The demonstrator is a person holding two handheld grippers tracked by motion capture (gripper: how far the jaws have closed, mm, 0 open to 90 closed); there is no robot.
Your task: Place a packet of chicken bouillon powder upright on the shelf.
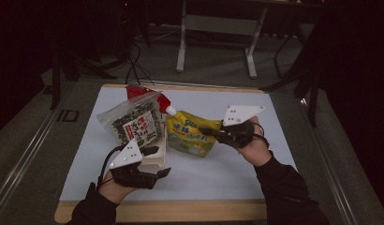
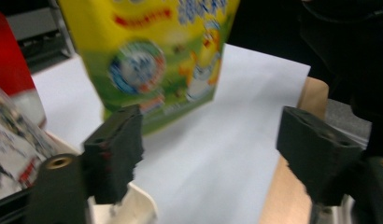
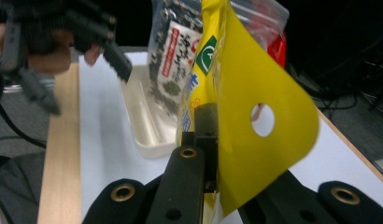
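A yellow spouted pouch [image 1: 190,133] with a white cap is lifted off the white board [image 1: 227,173], and my right gripper [image 1: 206,132] is shut on its right edge. In the right gripper view the jaws [image 3: 208,135] pinch the pouch's yellow flap [image 3: 245,140] beside a punched hole. My left gripper [image 1: 159,161] stands open at the front left, nothing between its jaws. In the left gripper view [image 2: 213,149] the pouch [image 2: 157,56] hangs just ahead, clear of the pads.
A clear bag of seaweed snacks [image 1: 134,122] leans in a white tray [image 1: 155,157] right beside my left gripper. A red packet [image 1: 136,91] lies behind it. The wooden table edge [image 1: 180,211] runs along the front. Table legs and cables stand on the floor beyond.
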